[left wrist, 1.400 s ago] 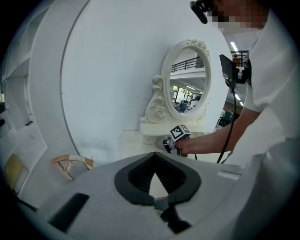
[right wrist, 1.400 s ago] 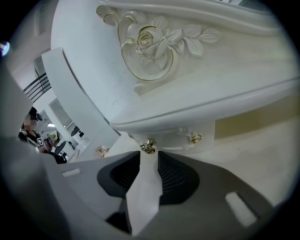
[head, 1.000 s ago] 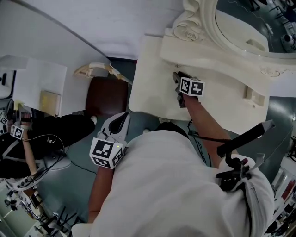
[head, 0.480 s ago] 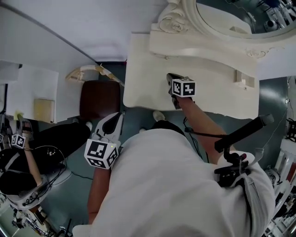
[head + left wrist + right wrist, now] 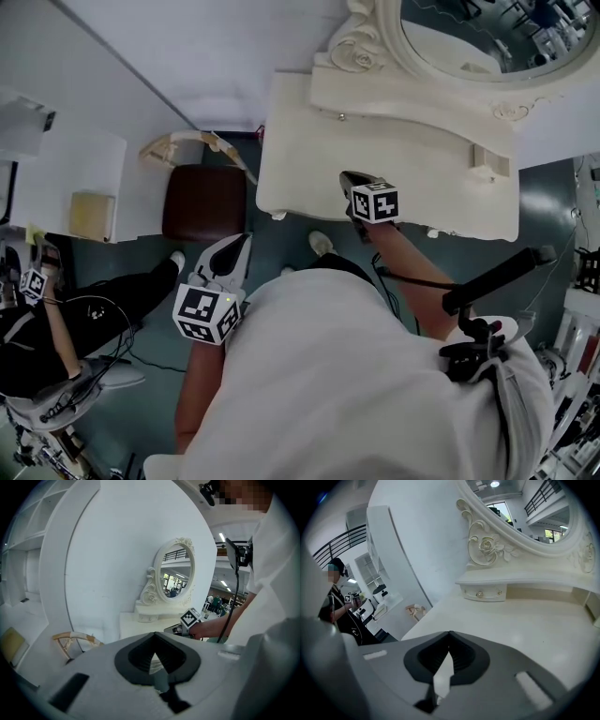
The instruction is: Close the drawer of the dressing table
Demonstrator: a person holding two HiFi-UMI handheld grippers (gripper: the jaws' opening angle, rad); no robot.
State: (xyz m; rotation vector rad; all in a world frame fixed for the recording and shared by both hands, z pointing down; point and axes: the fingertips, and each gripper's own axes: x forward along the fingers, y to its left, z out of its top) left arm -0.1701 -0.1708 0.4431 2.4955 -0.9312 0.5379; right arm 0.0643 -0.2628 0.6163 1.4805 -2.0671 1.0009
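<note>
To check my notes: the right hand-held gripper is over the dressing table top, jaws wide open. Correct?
Not the jaws: the right gripper view shows them shut and empty. The right hand-held gripper is indeed over the dressing table top.

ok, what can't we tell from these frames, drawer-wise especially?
- dressing table front face: head view, hidden under its own top and the person's torso; any drawer there unreadable.
- small drawer below the mirror: right gripper view, too small to tell if fully in.
- right hand-held gripper: head view, mostly behind its marker cube; grip unreadable there.
- mirror: head view, cut by the top edge.
</note>
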